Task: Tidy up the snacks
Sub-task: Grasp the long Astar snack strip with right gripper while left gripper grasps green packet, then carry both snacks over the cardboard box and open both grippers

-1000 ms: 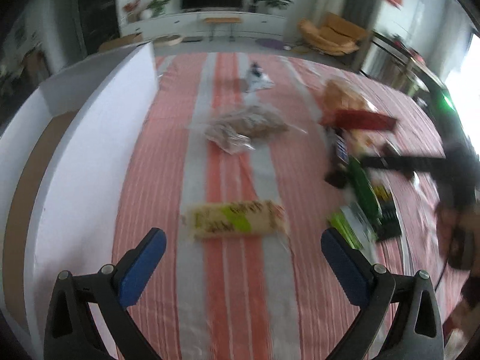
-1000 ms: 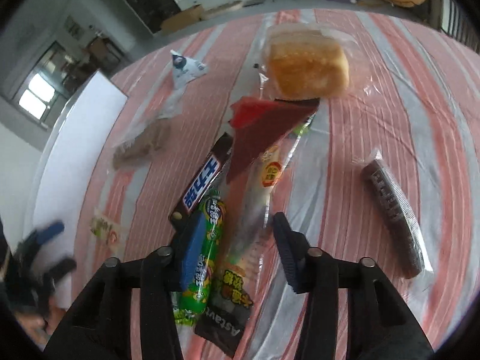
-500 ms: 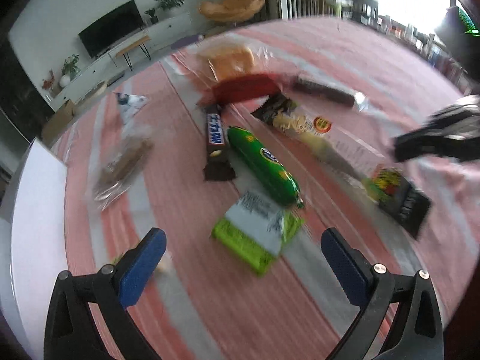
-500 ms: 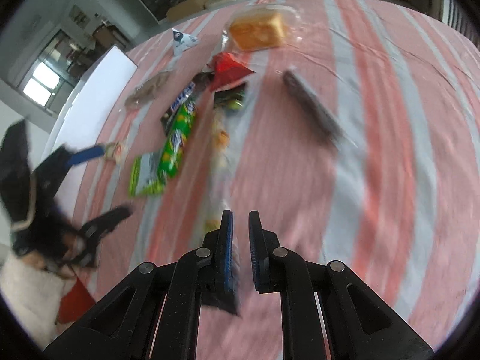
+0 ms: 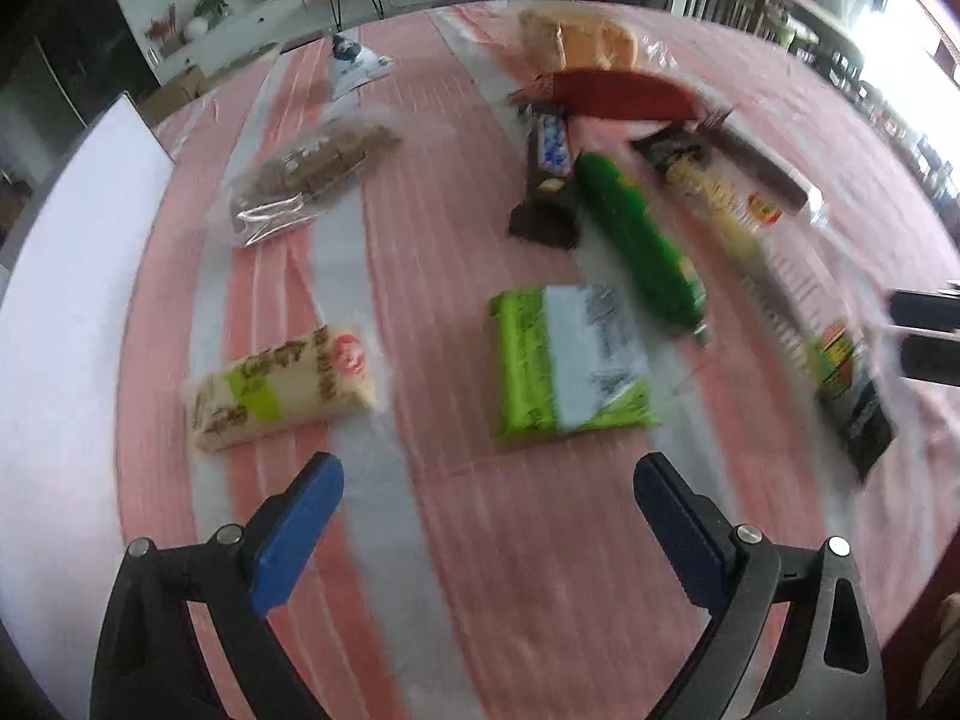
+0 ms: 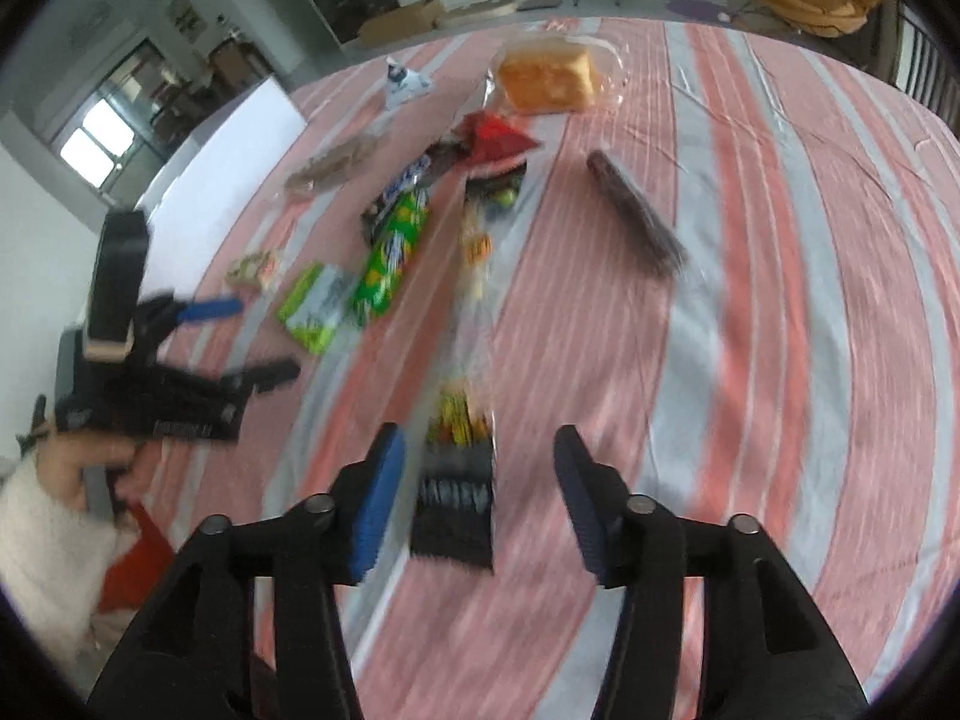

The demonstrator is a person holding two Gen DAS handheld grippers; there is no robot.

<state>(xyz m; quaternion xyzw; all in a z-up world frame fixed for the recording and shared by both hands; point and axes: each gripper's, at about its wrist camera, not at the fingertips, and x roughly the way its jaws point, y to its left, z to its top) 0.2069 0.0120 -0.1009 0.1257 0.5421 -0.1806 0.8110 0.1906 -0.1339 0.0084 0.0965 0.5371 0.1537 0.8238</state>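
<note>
- Green-and-white packet (image 5: 570,363): flat on the striped cloth, near the middle.
- Pale yellow cracker pack (image 5: 282,387): flat, left of the packet and apart from it.
- Green tube (image 5: 636,246): lies diagonally, beside a dark chocolate bar (image 5: 549,177).
- Long clear noodle pack (image 6: 465,372): runs lengthwise, dark end nearest.
- Bread (image 6: 549,84): bagged, at the far end.
- Red pouch (image 5: 612,96): just before the bread.
- Brown biscuits (image 5: 312,171): in clear wrap, far left.

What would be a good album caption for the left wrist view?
Left gripper, jaws wide, above a green-and-white snack packet on the striped tablecloth.
</note>
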